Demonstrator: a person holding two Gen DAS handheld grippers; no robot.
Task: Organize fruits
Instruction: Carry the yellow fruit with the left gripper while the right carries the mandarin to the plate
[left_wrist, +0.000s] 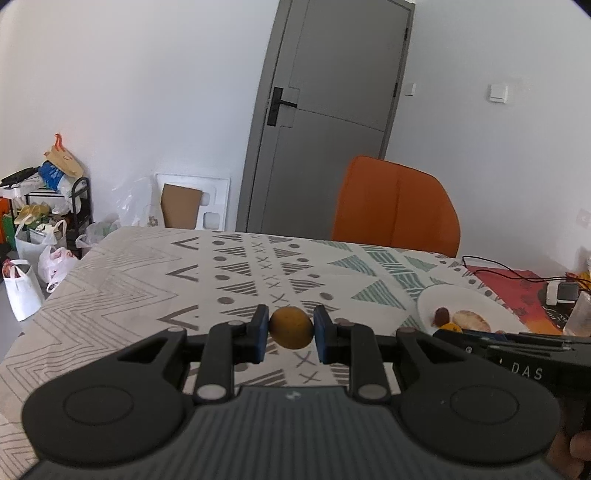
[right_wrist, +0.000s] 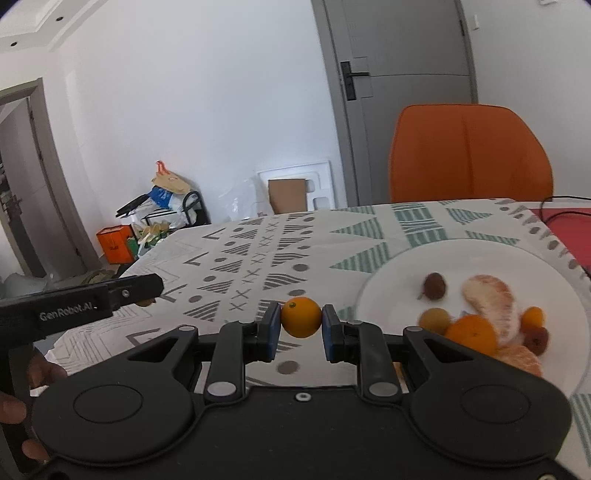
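My left gripper is shut on a dull yellow-brown round fruit and holds it above the patterned tablecloth. My right gripper is shut on a small bright orange, held just left of the white plate. On the plate lie peeled citrus segments, a whole orange, a small brown fruit and other small fruits. The plate also shows in the left wrist view, to the right of my left gripper.
An orange chair stands behind the table. A red mat with cables and a charger lies at the far right. Bags and a shelf stand on the floor at left. A grey door is behind.
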